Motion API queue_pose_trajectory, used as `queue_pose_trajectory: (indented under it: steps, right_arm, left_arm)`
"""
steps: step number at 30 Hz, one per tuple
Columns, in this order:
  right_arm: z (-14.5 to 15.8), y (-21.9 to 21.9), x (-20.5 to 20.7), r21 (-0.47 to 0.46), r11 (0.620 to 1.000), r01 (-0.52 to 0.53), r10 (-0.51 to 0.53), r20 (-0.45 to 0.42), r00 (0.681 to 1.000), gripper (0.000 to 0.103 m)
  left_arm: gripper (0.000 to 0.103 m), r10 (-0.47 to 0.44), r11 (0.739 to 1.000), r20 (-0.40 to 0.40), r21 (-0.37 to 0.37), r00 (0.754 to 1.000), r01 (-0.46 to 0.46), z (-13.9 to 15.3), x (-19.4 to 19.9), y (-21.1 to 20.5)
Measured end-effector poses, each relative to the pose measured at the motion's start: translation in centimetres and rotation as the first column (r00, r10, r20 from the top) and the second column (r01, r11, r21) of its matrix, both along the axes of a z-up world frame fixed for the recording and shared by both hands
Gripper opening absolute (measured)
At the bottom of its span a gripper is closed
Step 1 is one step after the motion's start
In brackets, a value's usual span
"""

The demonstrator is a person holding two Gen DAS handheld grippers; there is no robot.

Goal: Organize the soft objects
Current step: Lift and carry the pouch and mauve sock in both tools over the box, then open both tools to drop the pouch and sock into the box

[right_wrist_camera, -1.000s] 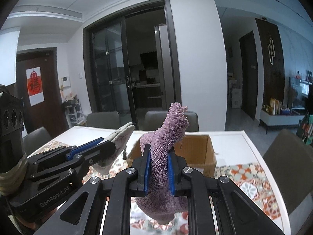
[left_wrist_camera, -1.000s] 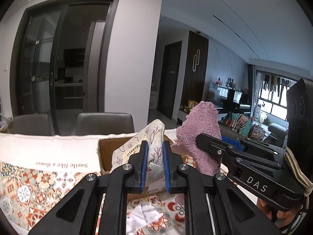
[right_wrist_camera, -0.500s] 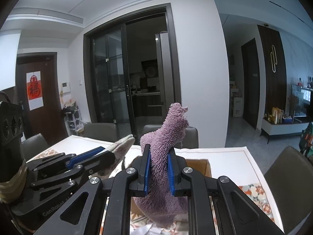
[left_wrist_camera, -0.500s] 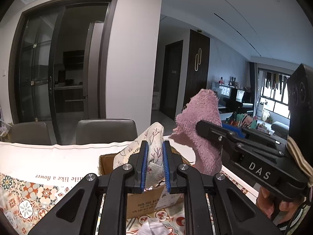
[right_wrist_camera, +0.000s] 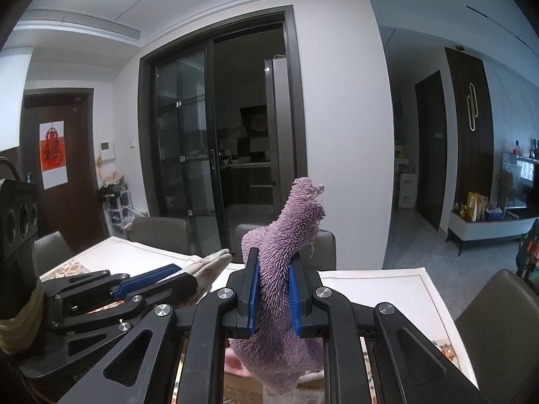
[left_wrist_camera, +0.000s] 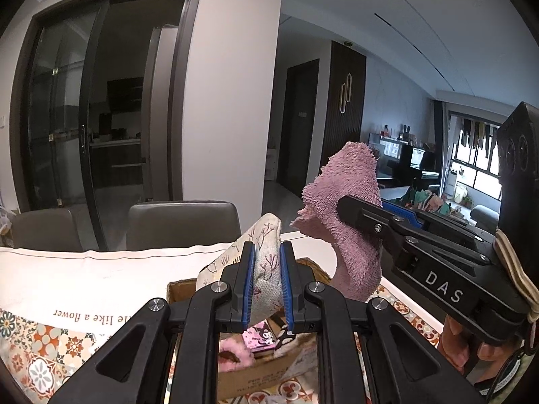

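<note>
Lifting higher: both tools [left_wrist_camera: 266, 282] [right_wrist_camera: 272, 294] gripping cloths, cardboard box [left_wrist_camera: 256, 370] lower in view.

The black two-finger left gripper [left_wrist_camera: 265, 282] with blue pads is raised and pinches a beige floral cloth [left_wrist_camera: 266, 256] between closed fingers. Just beside it, the matching black right gripper [right_wrist_camera: 272, 294] is raised level and clamps a fuzzy mauve towel [right_wrist_camera: 286, 252].

readable text in the two wrist views
"das" is printed on the right gripper [left_wrist_camera: 380, 217]; the tablecloth [left_wrist_camera: 84, 316] carries upside-down lettering ending "like a flower"; a red poster [right_wrist_camera: 52, 153] with one chinese character hangs on the door [right_wrist_camera: 57, 165].
</note>
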State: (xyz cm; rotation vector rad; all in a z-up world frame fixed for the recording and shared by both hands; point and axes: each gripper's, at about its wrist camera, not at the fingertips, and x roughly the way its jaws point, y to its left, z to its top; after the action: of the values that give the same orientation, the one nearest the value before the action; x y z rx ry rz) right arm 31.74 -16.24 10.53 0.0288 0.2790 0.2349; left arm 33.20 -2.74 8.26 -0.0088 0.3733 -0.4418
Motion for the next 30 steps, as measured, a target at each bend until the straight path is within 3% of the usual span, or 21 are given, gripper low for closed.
queue_pose_trajectory:
  steps: [11, 26, 30]
  right_arm:
    - [-4.2, -1.2, 4.5, 0.003, 1.000, 0.009, -0.008, -0.130, 0.991, 0.017]
    - [-9.7, -3.2, 7.6, -0.033, 0.999, 0.000, -0.010, -0.317, 0.949, 0.017]
    - [-10.2, -3.4, 7.6, -0.038, 0.999, -0.003, -0.010, -0.340, 0.940, 0.018]
  left_arm:
    - [0.016, 0.009, 0.999, -0.054, 0.032, 0.998, -0.008, -2.9, 2.6, -1.3]
    - [0.017, 0.021, 0.995, -0.175, 0.100, 0.984, -0.004, -6.1, 4.5, -2.9]
    - [0.024, 0.031, 0.993, -0.171, 0.120, 0.985, -0.010, -6.1, 4.3, -3.2]
